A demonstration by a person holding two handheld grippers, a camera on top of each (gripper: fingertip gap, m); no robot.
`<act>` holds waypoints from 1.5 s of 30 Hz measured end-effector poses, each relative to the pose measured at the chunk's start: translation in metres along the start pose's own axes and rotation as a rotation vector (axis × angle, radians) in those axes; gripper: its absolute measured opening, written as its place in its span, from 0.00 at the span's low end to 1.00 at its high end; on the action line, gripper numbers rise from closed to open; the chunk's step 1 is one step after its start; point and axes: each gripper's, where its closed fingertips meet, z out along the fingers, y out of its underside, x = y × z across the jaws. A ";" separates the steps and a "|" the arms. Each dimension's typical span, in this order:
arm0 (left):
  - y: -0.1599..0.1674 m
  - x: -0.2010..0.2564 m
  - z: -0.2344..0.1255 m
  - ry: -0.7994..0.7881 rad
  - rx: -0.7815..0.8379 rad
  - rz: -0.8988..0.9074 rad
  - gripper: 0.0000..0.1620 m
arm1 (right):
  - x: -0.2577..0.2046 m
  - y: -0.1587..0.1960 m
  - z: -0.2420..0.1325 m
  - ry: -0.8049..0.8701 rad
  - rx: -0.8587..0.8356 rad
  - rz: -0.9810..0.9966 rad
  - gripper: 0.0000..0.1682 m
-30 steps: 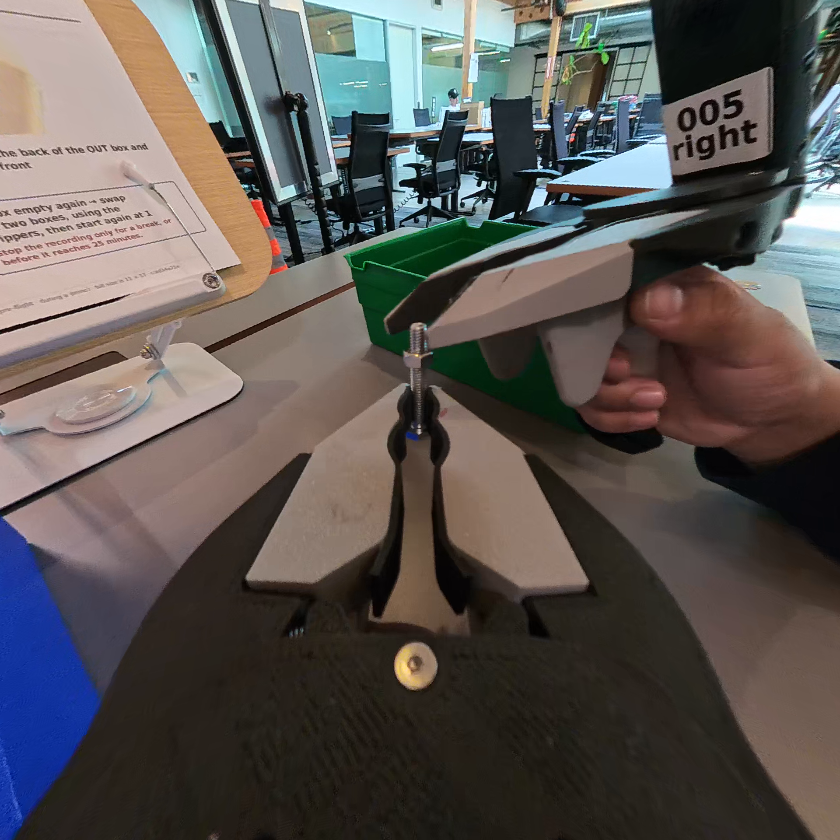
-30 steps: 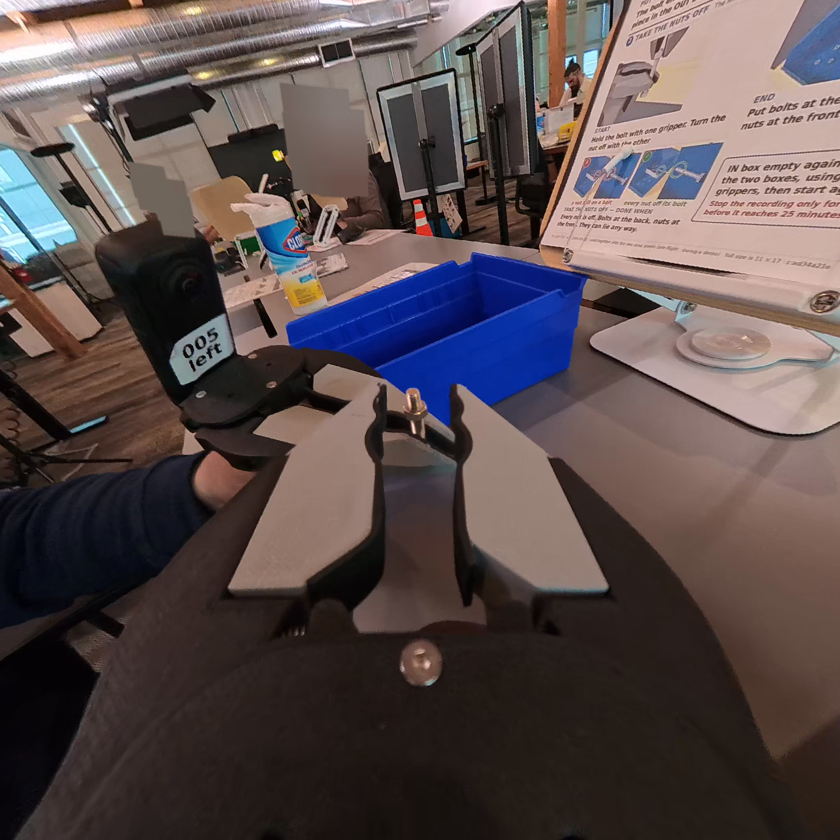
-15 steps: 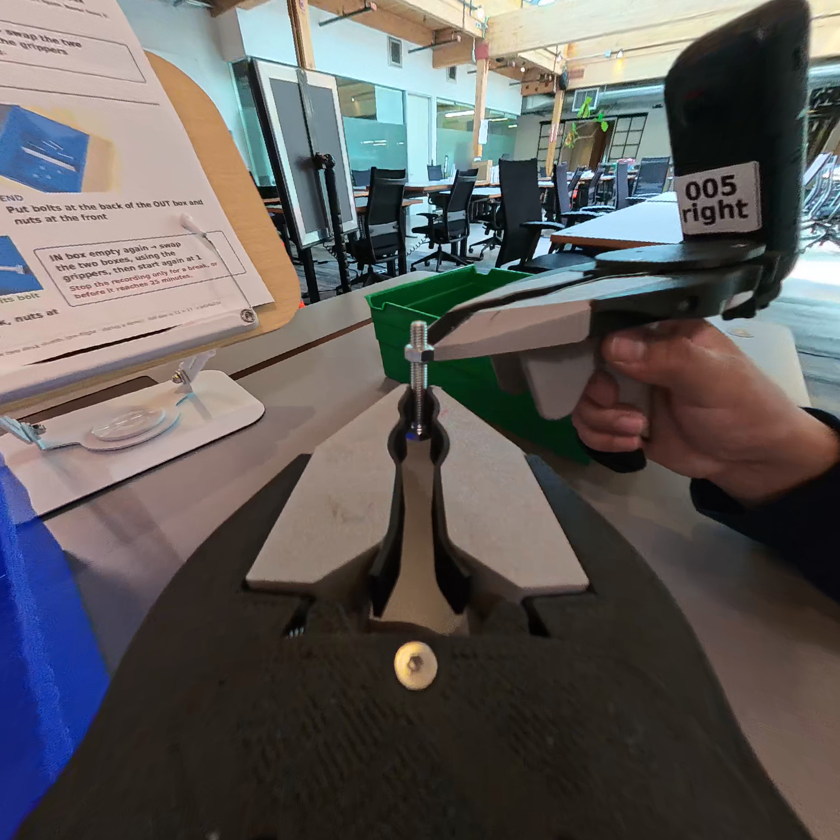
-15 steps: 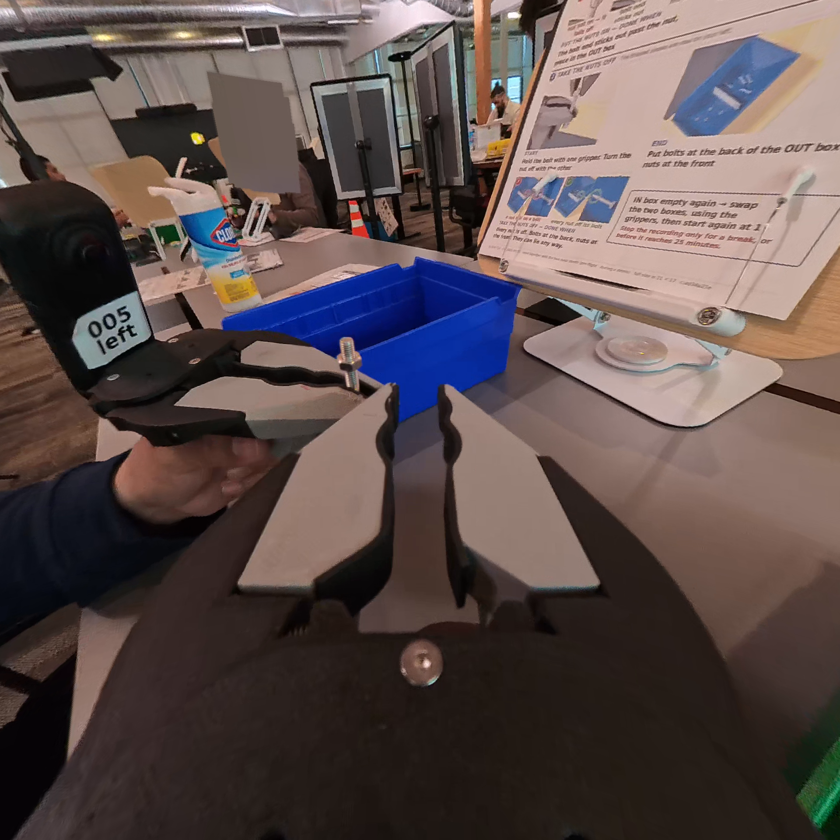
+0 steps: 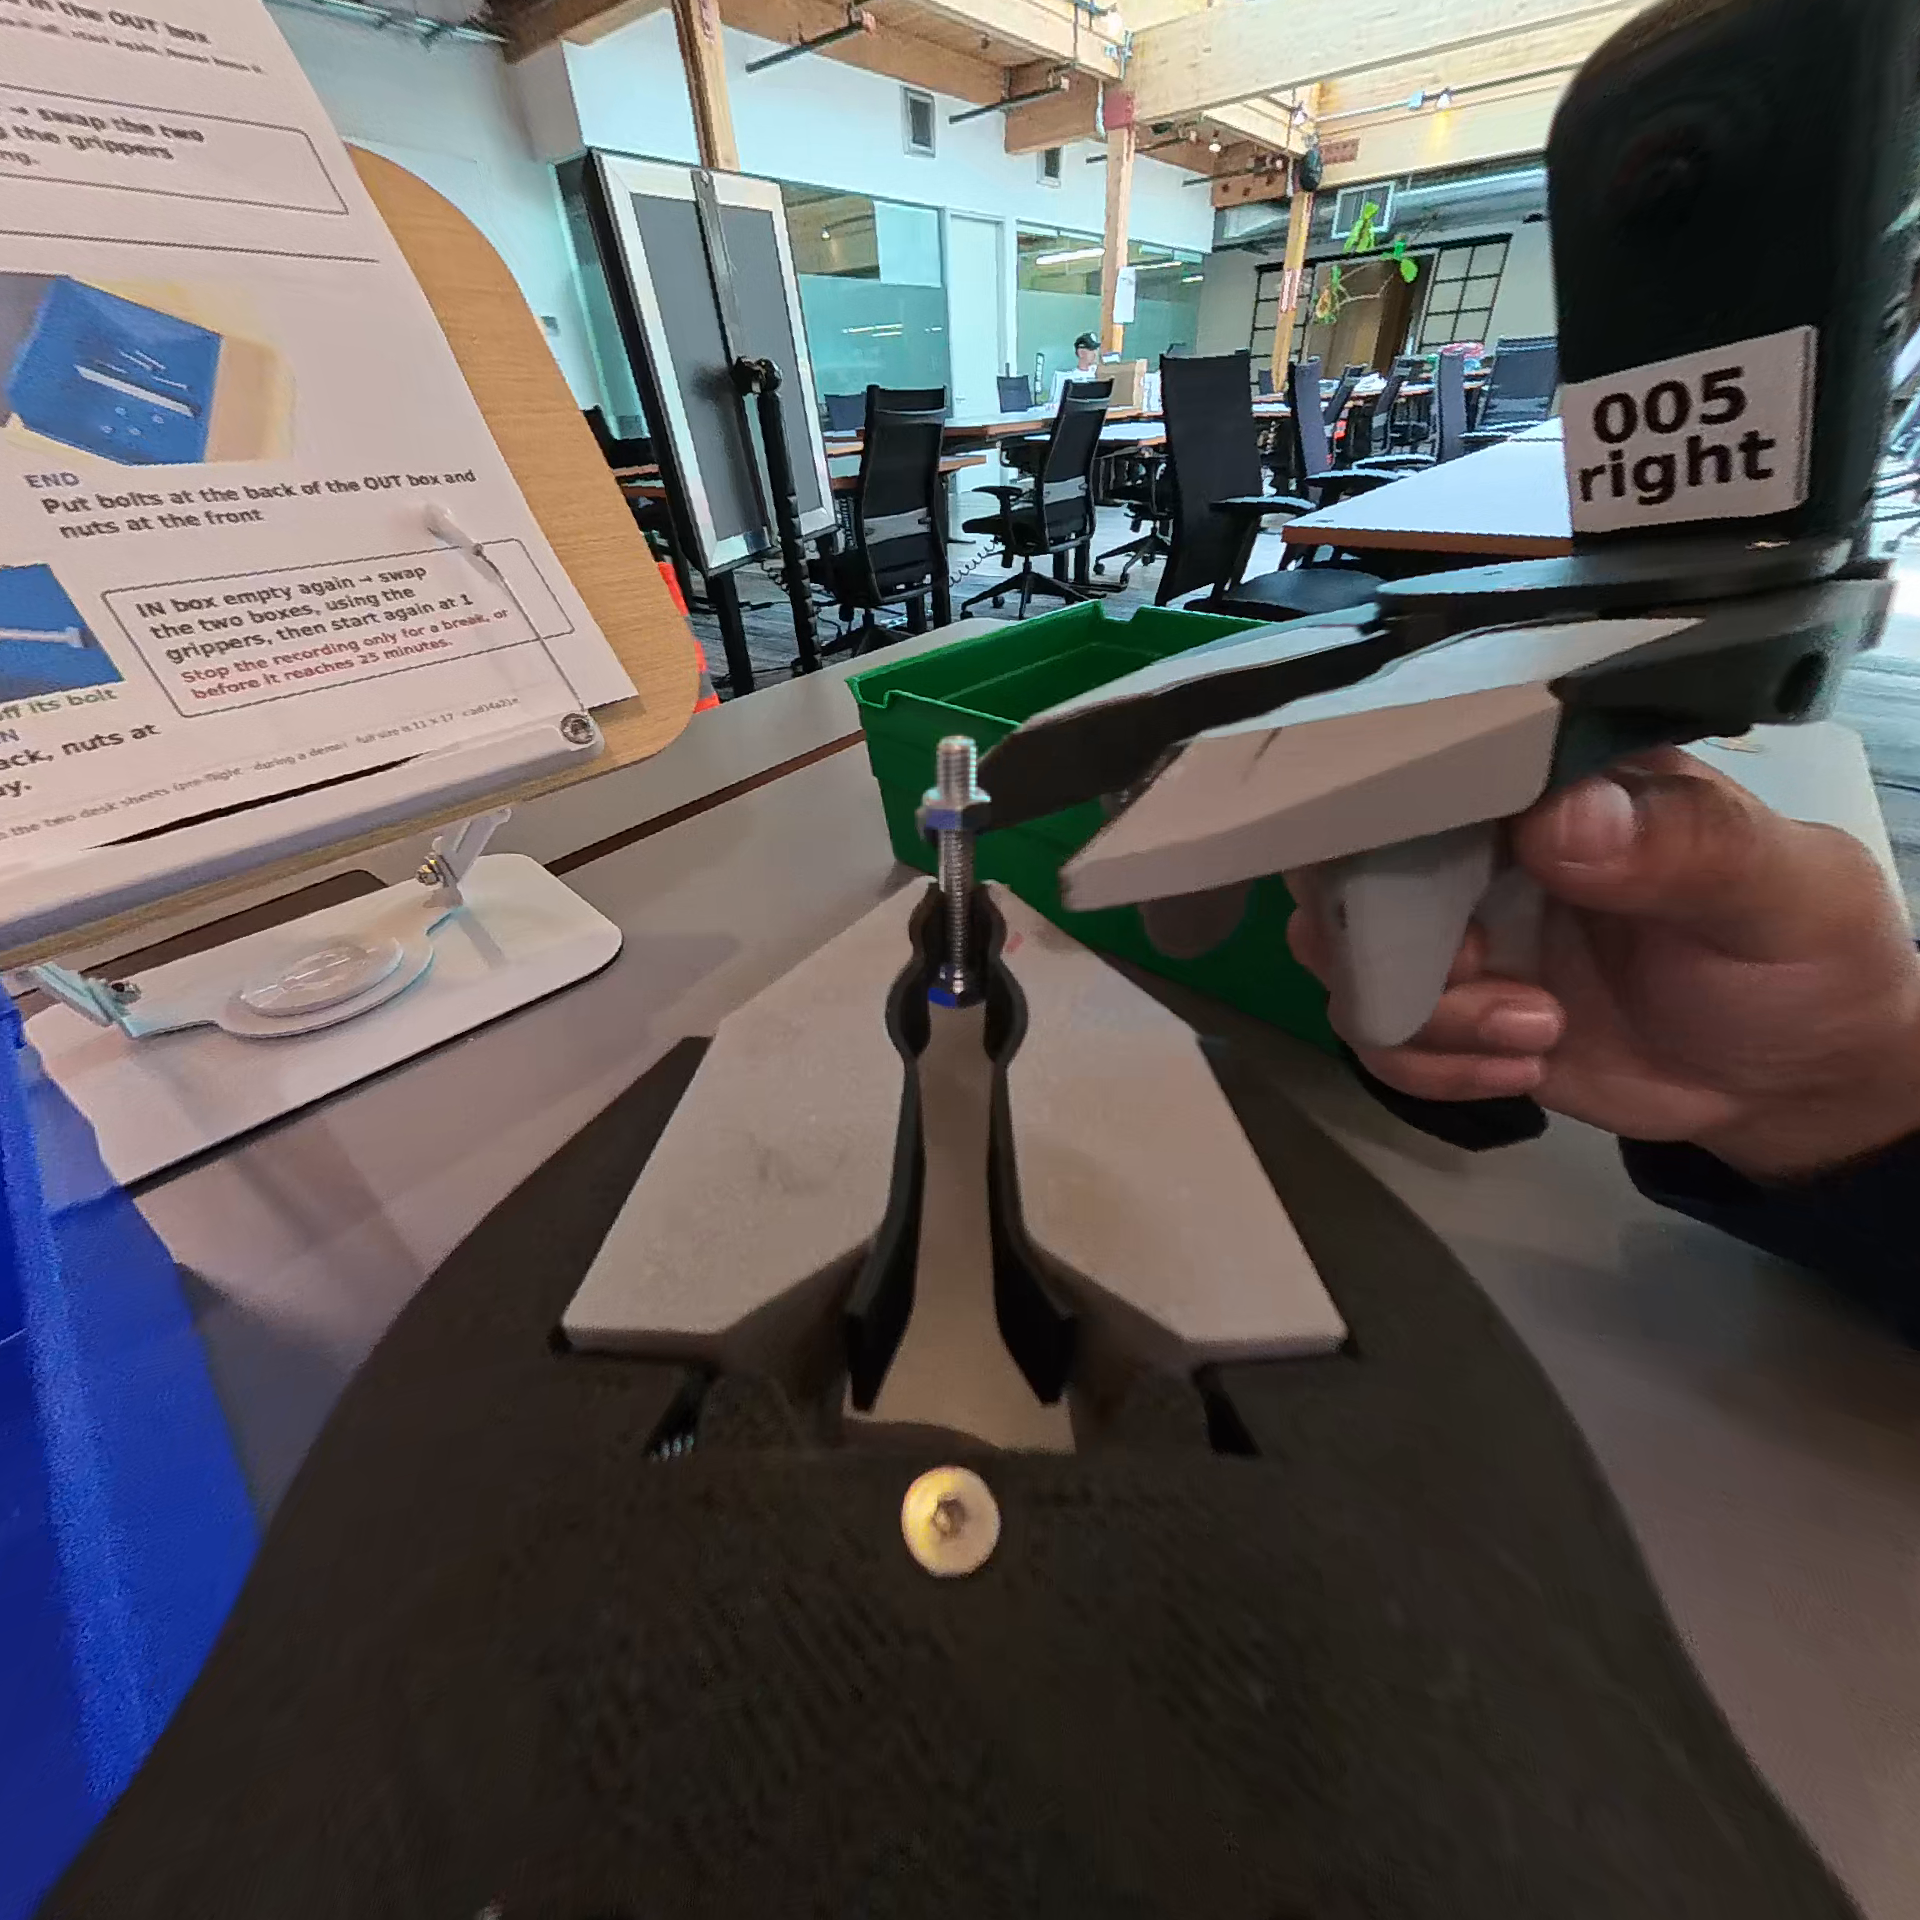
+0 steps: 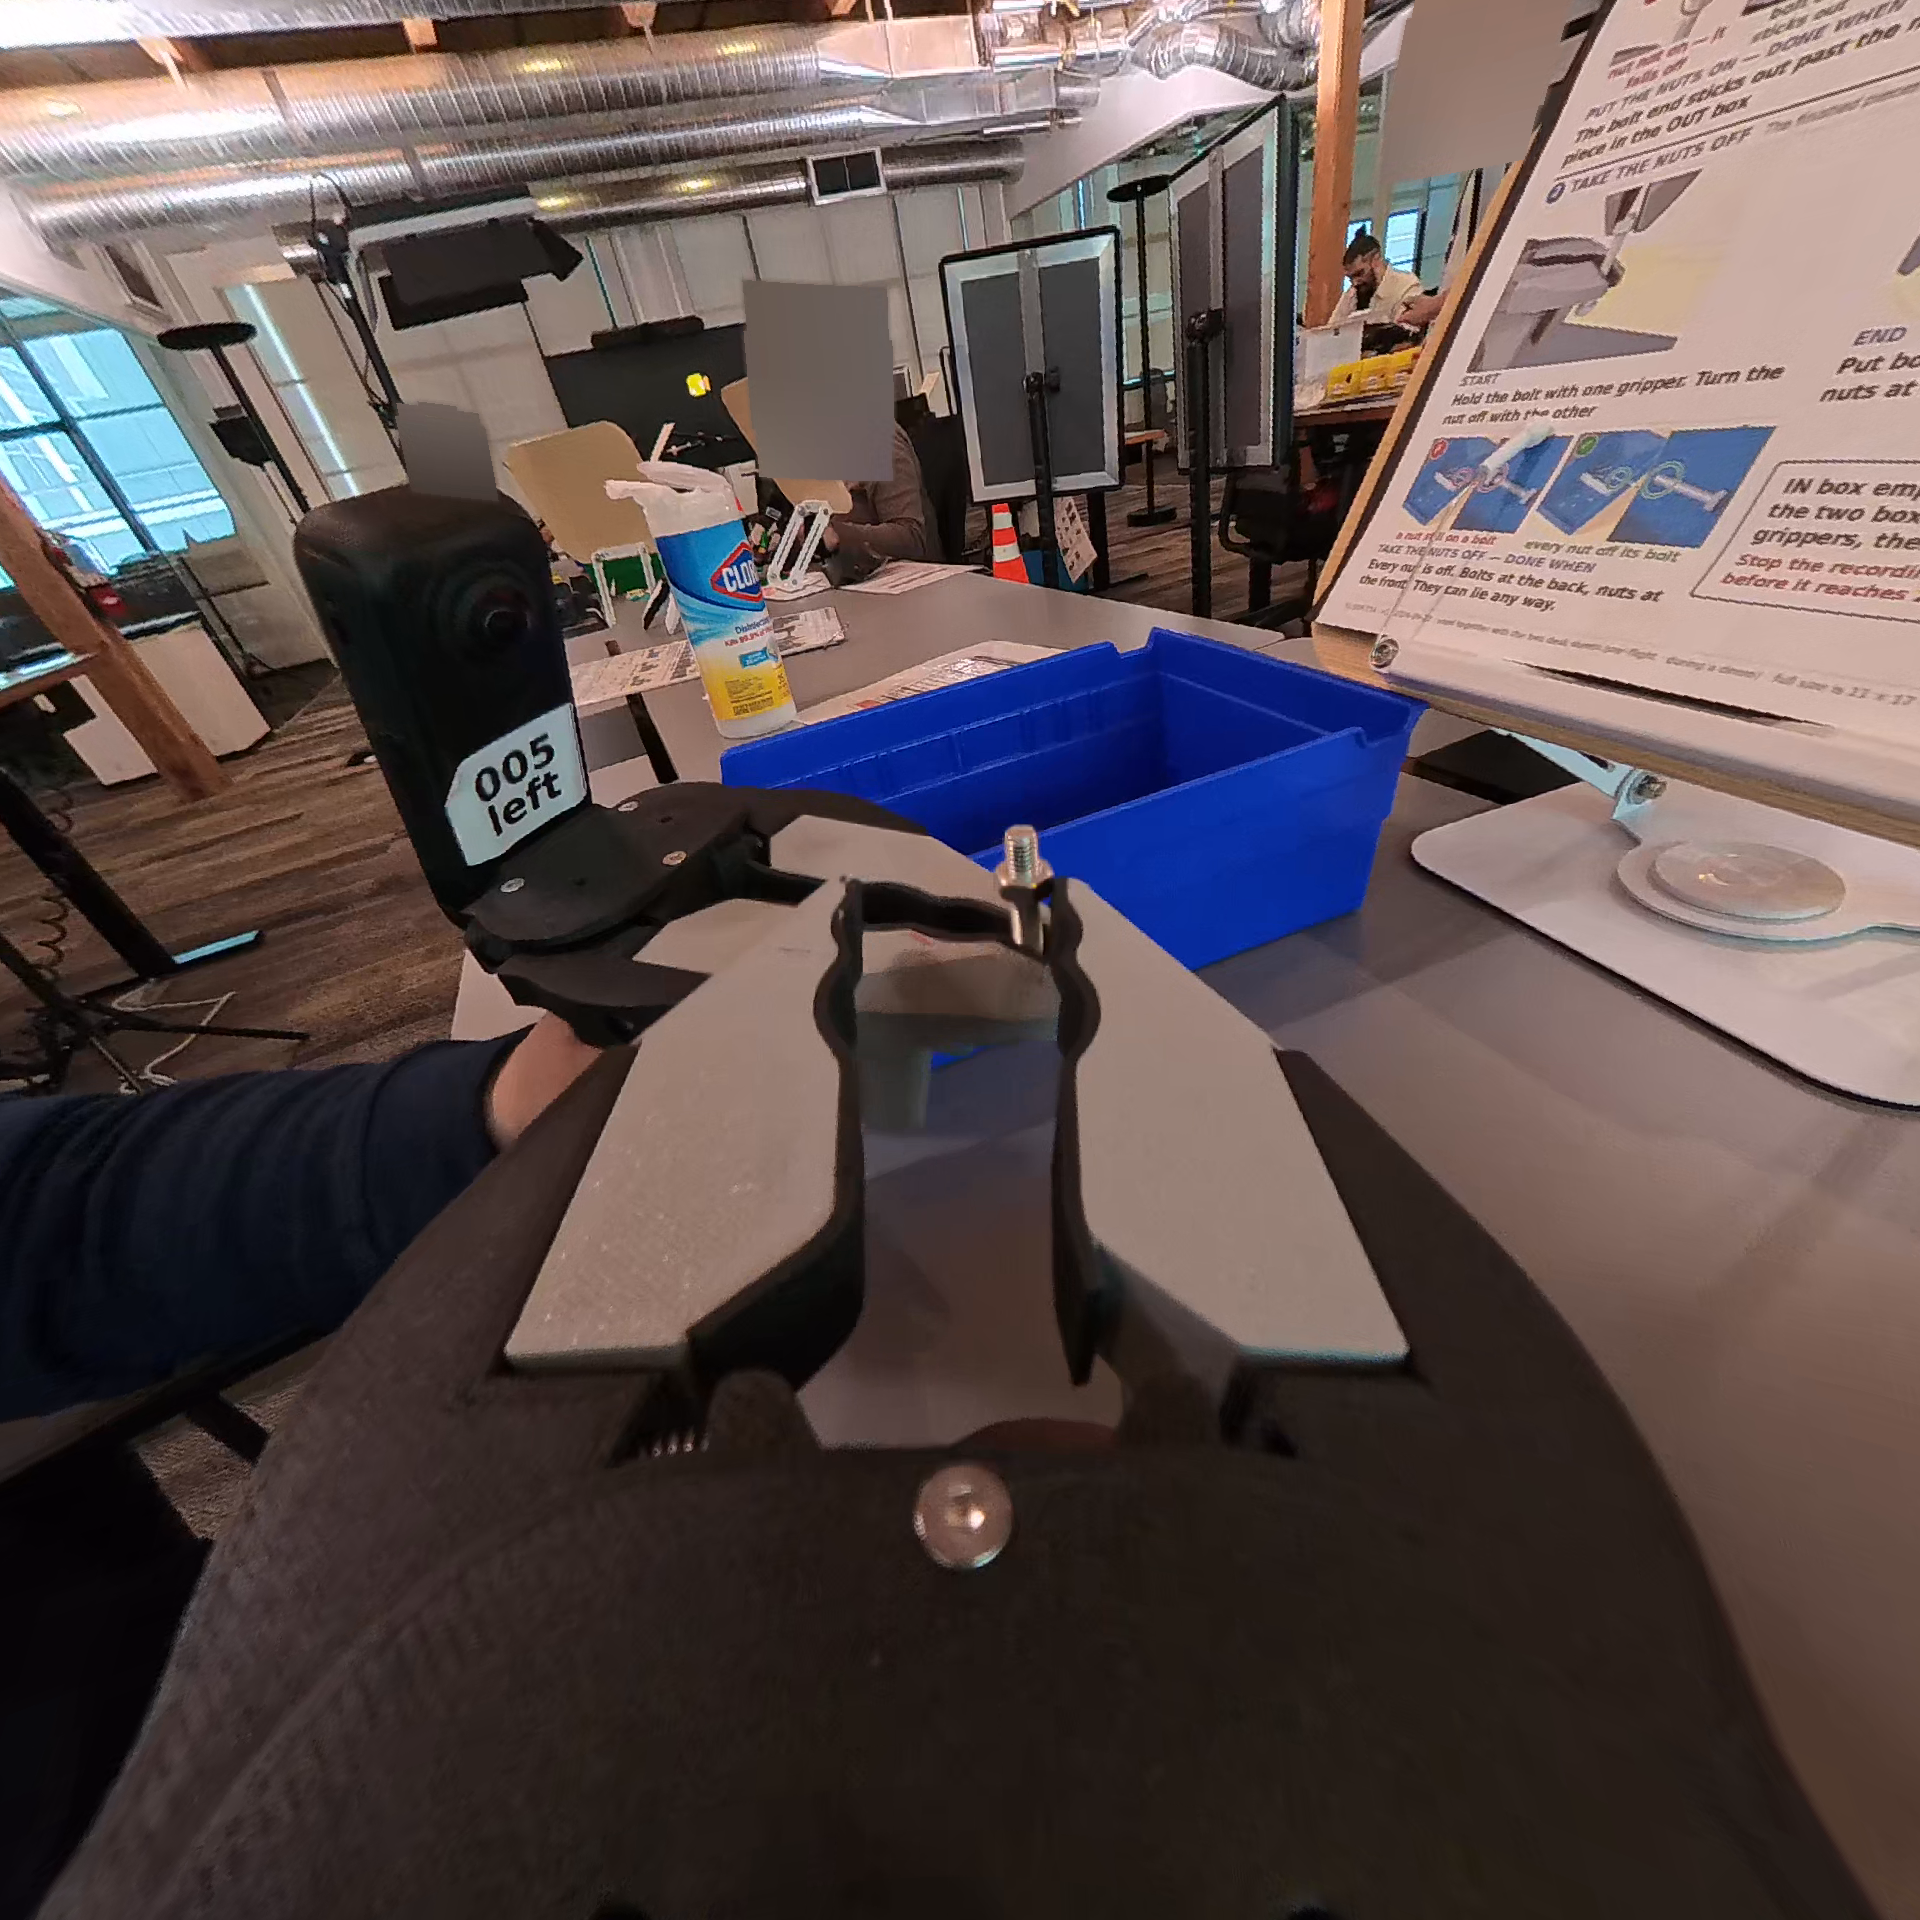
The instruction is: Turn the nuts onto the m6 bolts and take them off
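Bolt (image 5: 956,883), one, upright, clamped in left claw (image 5: 956,977); one nut (image 5: 951,808); right claw (image 6: 951,935) spread wide.

The bolt (image 5: 957,862)'s head is hidden between the left gripper (image 5: 956,971)'s fingers, the blue bin (image 5: 73,1351) is cut by the left edge, and the instruction sheet (image 6: 1704,395) runs off the right edge.

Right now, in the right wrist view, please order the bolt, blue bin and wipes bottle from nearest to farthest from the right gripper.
1. Bolt: at the right gripper tips, right side.
2. Blue bin: just behind.
3. Wipes bottle: far, left of the bin.
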 end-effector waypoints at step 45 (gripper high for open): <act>0.001 0.002 -0.002 -0.027 -0.041 0.060 0.01 | -0.001 0.001 0.001 0.034 -0.006 -0.031 0.23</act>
